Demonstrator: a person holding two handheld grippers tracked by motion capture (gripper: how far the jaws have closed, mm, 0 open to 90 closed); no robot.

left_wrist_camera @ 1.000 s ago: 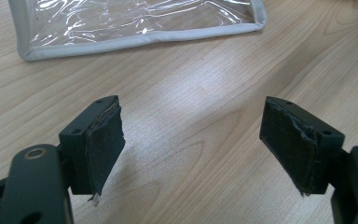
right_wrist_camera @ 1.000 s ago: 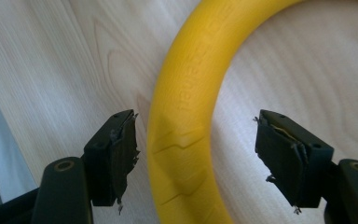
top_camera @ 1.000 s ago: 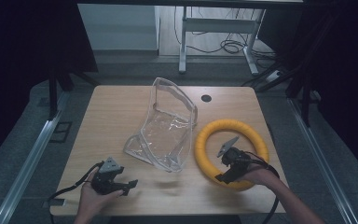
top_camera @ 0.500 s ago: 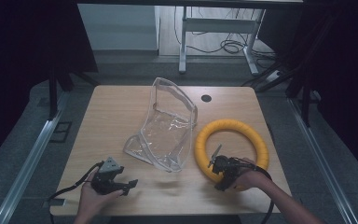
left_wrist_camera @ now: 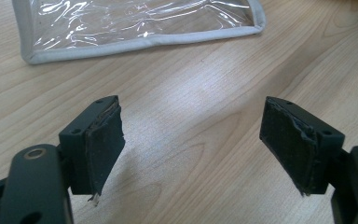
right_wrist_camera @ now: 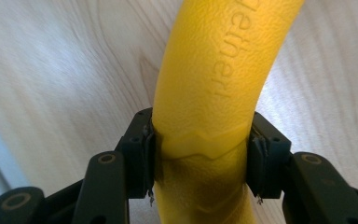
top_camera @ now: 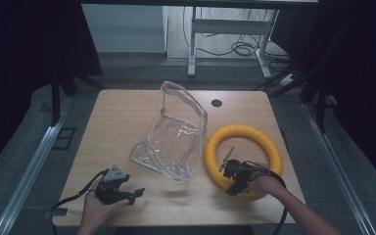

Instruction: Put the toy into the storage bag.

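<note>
A pale wooden desk (top_camera: 122, 122) carries everything here. At its middle sits a clear plastic pouch with grey piping (top_camera: 176, 132), one flap standing up and the rest spread flat on the wood. Just right of it, near the desk's front right part, lies a yellow foam ring (top_camera: 243, 134) with embossed lettering on its skin. The right claw (top_camera: 235, 177) is clenched on the ring's near arc, its pads (right_wrist_camera: 148, 148) pressing dents into the foam. The left claw (top_camera: 133, 195) rests near the front left edge, released, jaws spread wide over bare wood, the pouch's piped edge close ahead.
</note>
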